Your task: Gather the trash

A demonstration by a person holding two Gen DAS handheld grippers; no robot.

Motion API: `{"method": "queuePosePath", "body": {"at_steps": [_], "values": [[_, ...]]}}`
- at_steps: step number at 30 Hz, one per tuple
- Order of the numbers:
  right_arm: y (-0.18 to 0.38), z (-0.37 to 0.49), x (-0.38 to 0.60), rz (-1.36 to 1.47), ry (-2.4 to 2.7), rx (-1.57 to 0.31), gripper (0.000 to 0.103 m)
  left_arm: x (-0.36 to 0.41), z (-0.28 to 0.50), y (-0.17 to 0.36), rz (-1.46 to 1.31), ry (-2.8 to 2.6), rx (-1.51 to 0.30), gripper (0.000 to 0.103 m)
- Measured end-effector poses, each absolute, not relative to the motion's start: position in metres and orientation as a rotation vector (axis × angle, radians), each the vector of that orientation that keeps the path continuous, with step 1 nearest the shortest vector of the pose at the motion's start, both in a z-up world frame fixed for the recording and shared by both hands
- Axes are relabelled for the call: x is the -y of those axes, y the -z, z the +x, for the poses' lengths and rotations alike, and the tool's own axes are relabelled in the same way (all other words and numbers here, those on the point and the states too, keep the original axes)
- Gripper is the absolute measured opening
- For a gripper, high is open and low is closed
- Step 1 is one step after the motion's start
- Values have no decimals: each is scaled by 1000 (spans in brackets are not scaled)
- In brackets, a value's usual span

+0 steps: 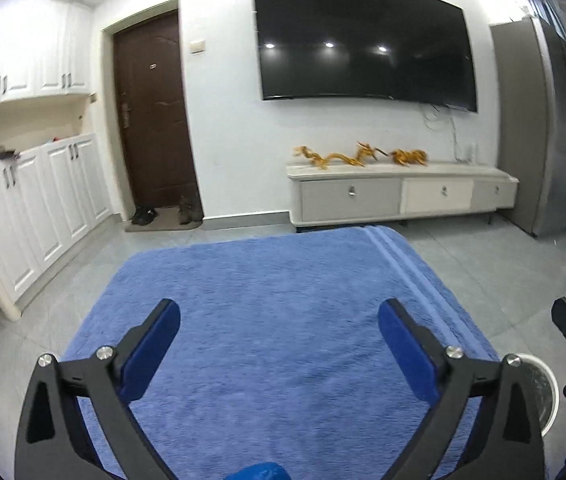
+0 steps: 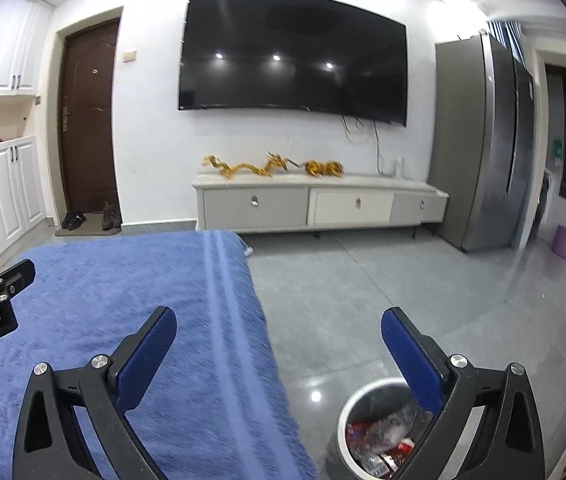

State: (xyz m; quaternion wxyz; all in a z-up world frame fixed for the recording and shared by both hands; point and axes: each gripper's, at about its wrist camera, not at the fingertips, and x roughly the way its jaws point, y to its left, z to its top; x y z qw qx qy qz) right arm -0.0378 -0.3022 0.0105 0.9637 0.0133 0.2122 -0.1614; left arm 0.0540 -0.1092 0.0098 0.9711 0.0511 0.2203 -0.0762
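Observation:
A round grey trash bin (image 2: 357, 408) with a white rim stands on the floor beside the blue towel-covered table (image 2: 131, 300). Red and clear wrappers (image 2: 379, 446) lie inside it. My right gripper (image 2: 279, 334) hangs wide open above the table's right edge and the bin, nothing between its blue pads (image 2: 145, 360). My left gripper (image 1: 279, 328) is wide open too, over the blue towel (image 1: 275, 280), holding nothing. In the left wrist view the bin's rim (image 1: 549, 392) peeks out behind the right finger. Each gripper shows at the edge of the other's view.
A white TV cabinet (image 2: 315, 204) with golden ornaments (image 2: 271, 168) stands under a wall-mounted TV (image 2: 291, 56). A grey fridge (image 2: 483, 144) is at the right, a brown door (image 1: 153, 112) and white cupboards (image 1: 31, 204) at the left. Grey tiled floor (image 2: 363, 288) lies beyond the table.

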Motion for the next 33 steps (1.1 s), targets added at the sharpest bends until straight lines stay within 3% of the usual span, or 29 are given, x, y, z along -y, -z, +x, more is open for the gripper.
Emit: {"method": "queuePosePath", "body": {"at_steps": [12,33], "values": [[-31,-40,270,-7,312,-334,103,52,54,-10,19,65,-430,100],[-41,-45,255,-1,329,-287,103,27,44,-22,-26,13,-391,100]]}}
